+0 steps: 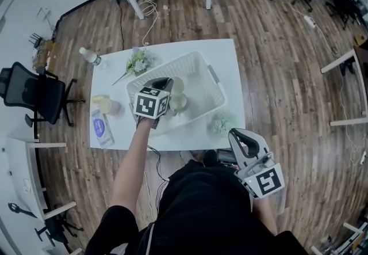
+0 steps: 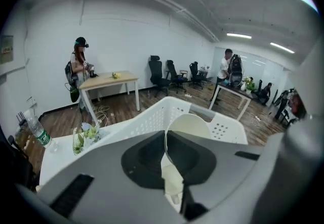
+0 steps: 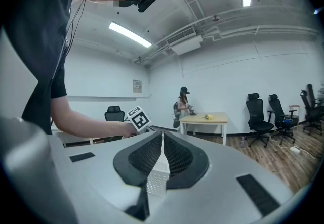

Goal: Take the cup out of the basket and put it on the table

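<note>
Left gripper [image 2: 166, 142] is clamped on the thin wall of the cream cup [image 2: 192, 126], one jaw inside the rim and one outside, probably because a rim pinch is the easiest hold inside the white basket [image 2: 152, 112]. The cup hangs tilted over the basket's interior, not yet on the table [image 1: 230, 58]. Right gripper [image 3: 161, 156] has its jaws pressed together on nothing and is parked near the person's body, apparently to stay clear.
</note>
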